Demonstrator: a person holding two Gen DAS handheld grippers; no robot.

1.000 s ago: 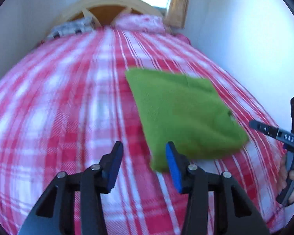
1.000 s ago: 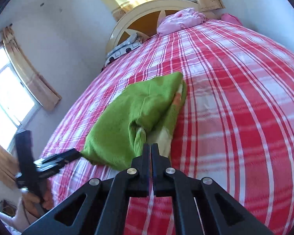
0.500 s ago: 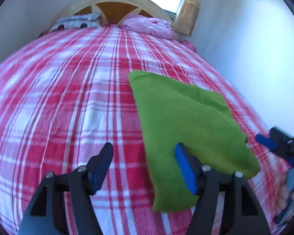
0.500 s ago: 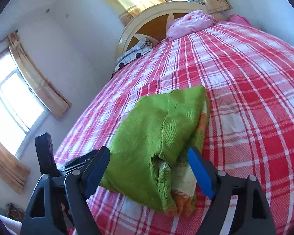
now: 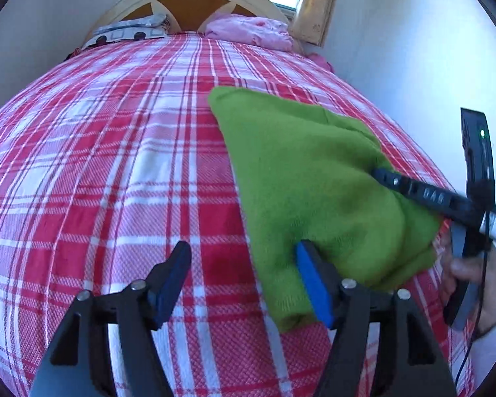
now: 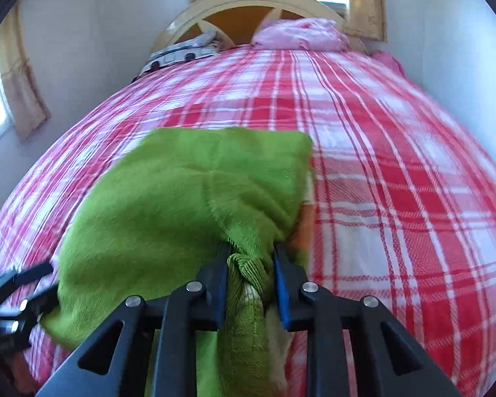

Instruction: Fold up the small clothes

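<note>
A folded green knit garment (image 5: 307, 178) lies on the red and white plaid bedspread (image 5: 115, 165). My left gripper (image 5: 241, 274) is open, low over the bed at the garment's near left edge; its right finger touches the green cloth. My right gripper (image 6: 251, 264) is shut on a bunched near edge of the green garment (image 6: 188, 192), with orange and white fabric showing underneath. The right gripper also shows in the left wrist view (image 5: 413, 192) at the garment's right side.
A wooden headboard (image 5: 195, 3) stands at the far end with a pink pillow (image 5: 248, 29) and a patterned pillow (image 5: 129, 31). A white wall (image 5: 413, 49) runs along the bed's right side. Curtained windows sit behind the headboard and on the left wall (image 6: 16, 76).
My right gripper opened, moved onto the garment's near edge and closed on it. My left gripper stayed open and moved forward to the garment's left edge.
</note>
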